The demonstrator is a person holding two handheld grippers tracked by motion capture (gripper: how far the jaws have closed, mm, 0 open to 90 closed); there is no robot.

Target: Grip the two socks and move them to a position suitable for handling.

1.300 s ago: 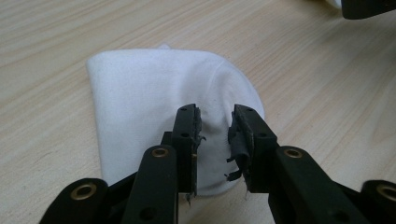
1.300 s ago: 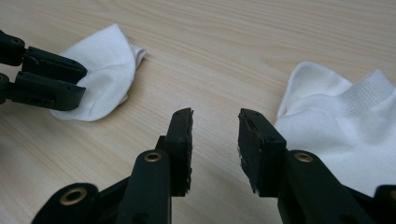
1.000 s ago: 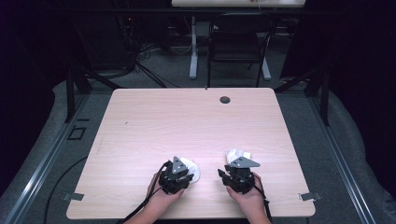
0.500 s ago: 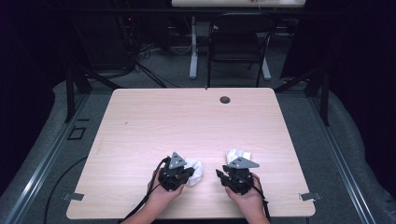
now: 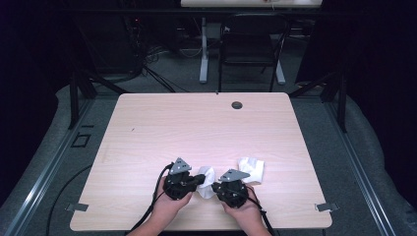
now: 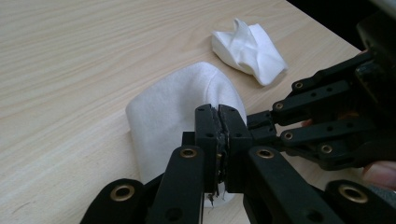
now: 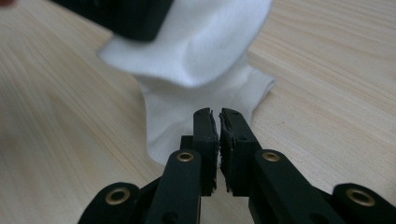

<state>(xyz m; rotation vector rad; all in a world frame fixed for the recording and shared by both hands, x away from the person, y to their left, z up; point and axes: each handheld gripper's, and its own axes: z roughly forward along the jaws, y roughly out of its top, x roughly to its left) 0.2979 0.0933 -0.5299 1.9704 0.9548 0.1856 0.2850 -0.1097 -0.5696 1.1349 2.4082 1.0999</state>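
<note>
Two claws at the near edge of a pale wood surface, two white cloths.

The surface (image 5: 162, 132) is light woodgrain with a small dark round fitting (image 5: 237, 104) near its far edge; grey floor surrounds it, with a chair (image 5: 251, 46) and cables (image 5: 152, 59) in the dark beyond. I count two cloths, both white and soft. One cloth (image 6: 173, 116) lies rumpled between the claws near the front edge; the second cloth (image 5: 252, 168) sits crumpled just right of the right claw. The left claw (image 6: 218, 140) is clamped on the near cloth's edge. The right claw (image 7: 218, 140) is together, and whether it pinches that cloth I cannot tell.
</note>
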